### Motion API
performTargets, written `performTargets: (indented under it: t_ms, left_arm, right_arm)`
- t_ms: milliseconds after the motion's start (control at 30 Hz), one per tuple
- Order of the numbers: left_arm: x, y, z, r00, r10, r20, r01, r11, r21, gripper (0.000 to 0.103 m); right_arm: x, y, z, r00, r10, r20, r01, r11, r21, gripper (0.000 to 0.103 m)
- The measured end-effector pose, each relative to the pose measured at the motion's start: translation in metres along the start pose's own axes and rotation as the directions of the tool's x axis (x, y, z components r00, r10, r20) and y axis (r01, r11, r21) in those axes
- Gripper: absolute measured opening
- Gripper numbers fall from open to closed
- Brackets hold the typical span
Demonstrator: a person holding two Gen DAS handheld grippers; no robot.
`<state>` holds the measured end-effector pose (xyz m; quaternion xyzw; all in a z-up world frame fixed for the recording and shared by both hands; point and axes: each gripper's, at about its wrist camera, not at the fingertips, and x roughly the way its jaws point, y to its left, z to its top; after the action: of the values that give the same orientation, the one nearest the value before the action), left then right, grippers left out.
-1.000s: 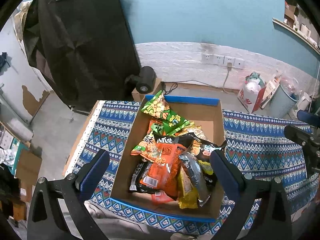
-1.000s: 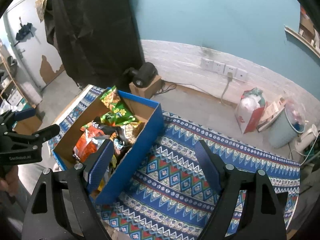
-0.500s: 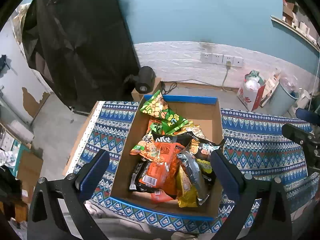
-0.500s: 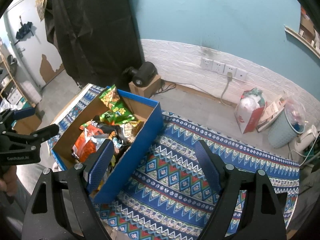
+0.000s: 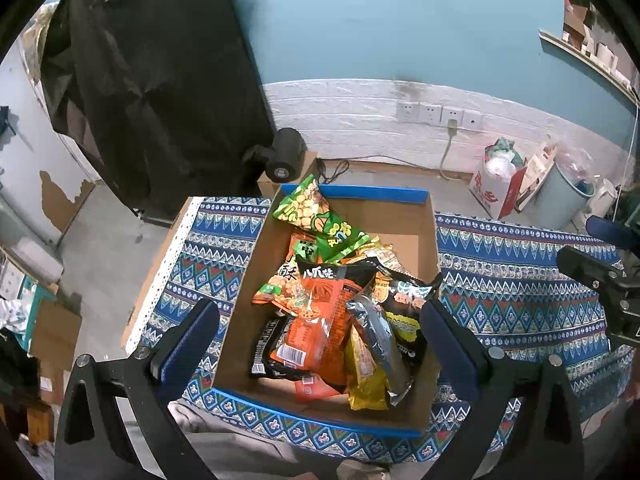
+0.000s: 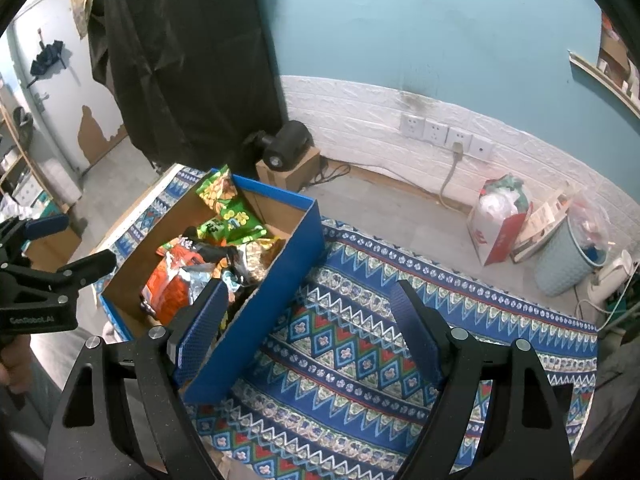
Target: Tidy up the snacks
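A blue-sided cardboard box (image 5: pixel 432 248) stands on the patterned cloth (image 5: pixel 516 300) and holds several snack bags. An orange bag (image 5: pixel 324 320) lies on top in the middle, a green bag (image 5: pixel 304 208) leans at the far end, and a silver and yellow bag (image 5: pixel 376 356) lies to the right. My left gripper (image 5: pixel 316 340) is open and empty, held above the box's near end. My right gripper (image 6: pixel 308 328) is open and empty, above the box's blue right wall (image 6: pixel 272 304) and the cloth (image 6: pixel 360 344). The left gripper also shows at the left edge of the right wrist view (image 6: pixel 56 244).
A black lamp head on a small carton (image 5: pixel 286 156) stands behind the box. A black fabric panel (image 5: pixel 160 80) hangs at the back left. A red and white bag (image 6: pixel 500 220) and a pale blue bin (image 6: pixel 568 256) sit on the floor at the right.
The box and snacks have not moved. Both grippers stay open, and the views shift only slightly.
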<state>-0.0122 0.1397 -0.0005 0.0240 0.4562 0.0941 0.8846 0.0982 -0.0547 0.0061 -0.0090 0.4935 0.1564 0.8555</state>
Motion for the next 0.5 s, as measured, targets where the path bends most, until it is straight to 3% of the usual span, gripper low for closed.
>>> performTargets:
  t_ms: [500]
  left_arm:
    - [-0.0011, -0.0043, 0.0001, 1.000, 0.007, 0.001, -0.007, 1.000, 0.007, 0.101]
  right_arm:
    - [0.0000, -0.0021, -0.0012, 1.000, 0.004, -0.001, -0.004, 1.000, -0.002, 0.082]
